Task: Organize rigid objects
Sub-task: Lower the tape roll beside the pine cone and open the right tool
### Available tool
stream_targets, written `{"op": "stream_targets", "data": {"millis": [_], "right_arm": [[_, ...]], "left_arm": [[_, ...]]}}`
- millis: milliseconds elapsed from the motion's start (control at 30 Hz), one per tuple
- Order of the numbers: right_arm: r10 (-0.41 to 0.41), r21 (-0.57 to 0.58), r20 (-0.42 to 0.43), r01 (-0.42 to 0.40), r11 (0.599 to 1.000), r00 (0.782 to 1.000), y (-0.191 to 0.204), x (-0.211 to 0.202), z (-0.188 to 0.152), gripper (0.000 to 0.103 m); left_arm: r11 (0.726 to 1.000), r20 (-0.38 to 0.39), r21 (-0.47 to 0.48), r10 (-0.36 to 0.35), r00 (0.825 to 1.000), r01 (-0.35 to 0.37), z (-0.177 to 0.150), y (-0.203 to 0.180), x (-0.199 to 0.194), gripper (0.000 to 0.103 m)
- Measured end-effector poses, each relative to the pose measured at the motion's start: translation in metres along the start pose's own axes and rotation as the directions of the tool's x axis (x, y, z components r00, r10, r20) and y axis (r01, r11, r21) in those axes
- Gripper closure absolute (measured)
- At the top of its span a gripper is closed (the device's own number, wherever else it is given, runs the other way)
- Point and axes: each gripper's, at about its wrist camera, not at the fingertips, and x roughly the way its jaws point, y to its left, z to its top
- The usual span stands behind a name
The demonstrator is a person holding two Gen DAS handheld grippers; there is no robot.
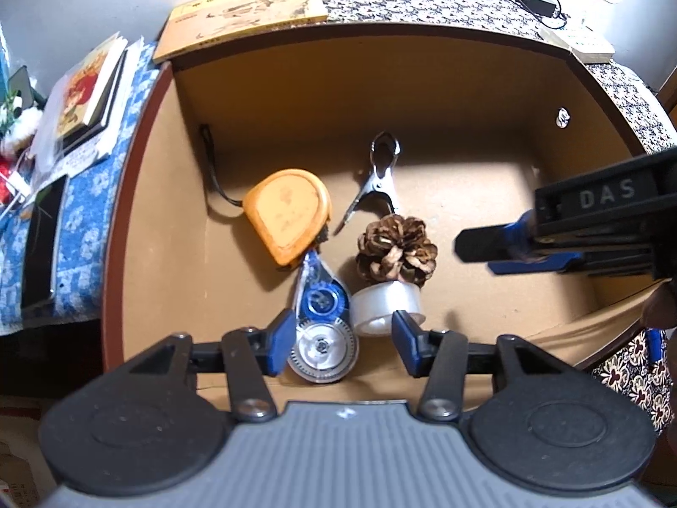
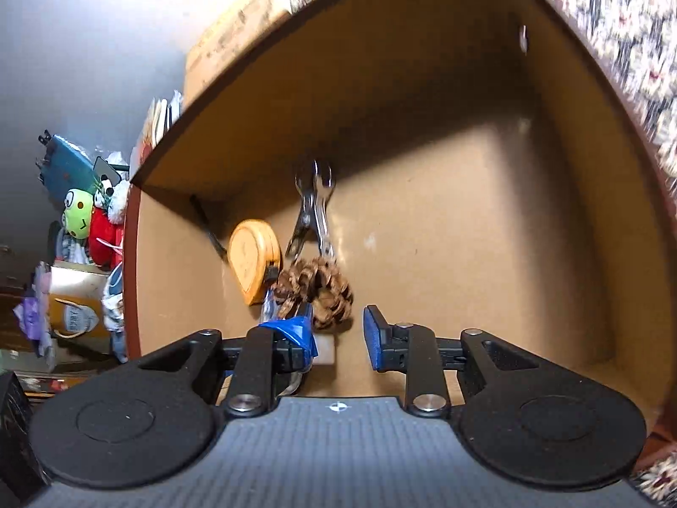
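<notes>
An open brown drawer [image 1: 465,194] holds an orange tape measure [image 1: 287,211], a metal spring clip [image 1: 376,178], a pine cone [image 1: 395,249], a clear tape roll [image 1: 387,302] and a blue-and-clear correction tape [image 1: 323,330]. My left gripper [image 1: 343,340] is open above the drawer's near edge, with the correction tape lying under the gap beside its left finger. My right gripper [image 1: 482,249] reaches in from the right, empty. In the right wrist view that gripper [image 2: 338,334] is open, facing the pine cone [image 2: 321,292], clip [image 2: 313,211] and tape measure [image 2: 254,262]; the tape roll [image 2: 326,353] peeks behind its left finger.
Books [image 1: 89,93] lie on a blue patterned cloth [image 1: 84,228] left of the drawer. A large yellow book [image 1: 241,17], a black-and-white cloth [image 1: 423,4] and a cabled adapter [image 1: 537,0] sit on the desktop behind. Plush toys [image 2: 89,220] crowd the far left. The drawer's right half is bare.
</notes>
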Motion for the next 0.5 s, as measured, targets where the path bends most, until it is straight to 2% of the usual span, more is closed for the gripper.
{"op": "stream_targets", "data": {"millis": [167,500], "right_arm": [[-0.027,-0.084,0.074,0.033,0.996,0.997,0.007,-0.010,-0.006,0.094],[-0.049,-0.178,0.160,0.078,0.981,0.986,0.013,-0.024,-0.020,0.094]], "left_arm": [[0.999,0.026,0.015,0.028,0.999,-0.028,-0.001,-0.005,-0.010,0.050],[0.996,0.065,0.017,0.083,0.994,-0.084,-0.007,-0.012,-0.028,0.045]]}}
